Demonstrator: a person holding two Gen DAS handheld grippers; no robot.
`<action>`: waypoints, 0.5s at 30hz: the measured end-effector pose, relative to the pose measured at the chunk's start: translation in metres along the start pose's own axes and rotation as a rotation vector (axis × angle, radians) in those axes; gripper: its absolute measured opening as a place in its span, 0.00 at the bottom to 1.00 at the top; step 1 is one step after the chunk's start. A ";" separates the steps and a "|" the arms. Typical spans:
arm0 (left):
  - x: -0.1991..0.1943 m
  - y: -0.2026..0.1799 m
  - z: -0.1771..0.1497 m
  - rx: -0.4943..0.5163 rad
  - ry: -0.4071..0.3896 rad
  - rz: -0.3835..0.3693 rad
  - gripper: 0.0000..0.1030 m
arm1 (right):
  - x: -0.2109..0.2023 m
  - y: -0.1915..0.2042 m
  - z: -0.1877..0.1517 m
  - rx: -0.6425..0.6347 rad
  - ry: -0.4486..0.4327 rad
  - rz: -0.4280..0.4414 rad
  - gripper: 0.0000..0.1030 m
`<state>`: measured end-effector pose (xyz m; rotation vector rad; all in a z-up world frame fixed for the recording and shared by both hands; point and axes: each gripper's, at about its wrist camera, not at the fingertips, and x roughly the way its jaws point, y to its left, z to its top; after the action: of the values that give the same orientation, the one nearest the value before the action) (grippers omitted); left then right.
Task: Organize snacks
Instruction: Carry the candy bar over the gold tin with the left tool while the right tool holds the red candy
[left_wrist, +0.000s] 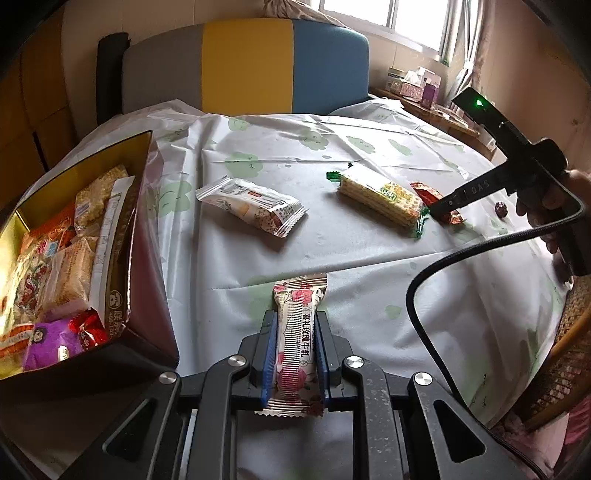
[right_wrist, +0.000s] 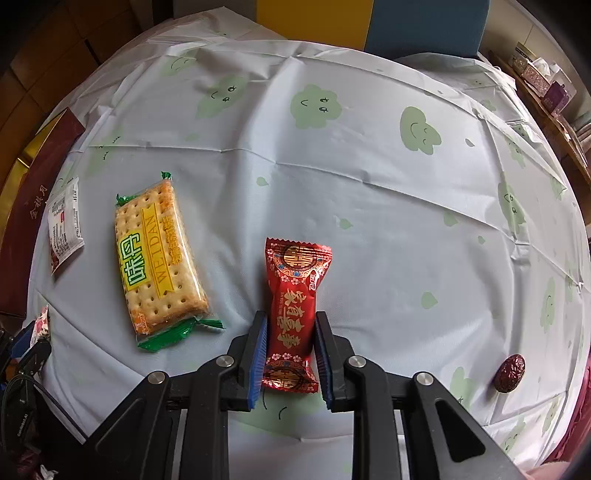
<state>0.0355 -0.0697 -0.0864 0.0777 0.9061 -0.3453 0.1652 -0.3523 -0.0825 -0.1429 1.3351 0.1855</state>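
Note:
My left gripper is shut on a pink rose-print candy bar, held just right of the open snack box, which holds several snacks. My right gripper is shut on a red packet that rests on the tablecloth; it also shows in the left wrist view. A yellow cracker pack lies left of it and shows in the left wrist view. A white snack packet lies mid-table, also in the right wrist view.
A red date lies at the right of the tablecloth. A grey, yellow and blue chair back stands behind the table. A wicker chair is at the right edge. A shelf with boxes is at the back right.

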 end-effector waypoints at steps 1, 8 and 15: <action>-0.001 -0.002 0.000 0.010 -0.003 0.001 0.18 | 0.001 0.000 -0.001 0.001 -0.001 0.002 0.23; -0.010 -0.006 0.005 0.016 -0.024 -0.020 0.18 | 0.001 0.016 -0.007 -0.069 -0.021 -0.058 0.23; -0.047 0.009 0.028 -0.054 -0.117 -0.060 0.18 | 0.004 0.024 -0.011 -0.090 -0.035 -0.078 0.23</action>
<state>0.0330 -0.0551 -0.0326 -0.0193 0.8021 -0.3767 0.1501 -0.3309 -0.0886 -0.2665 1.2849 0.1815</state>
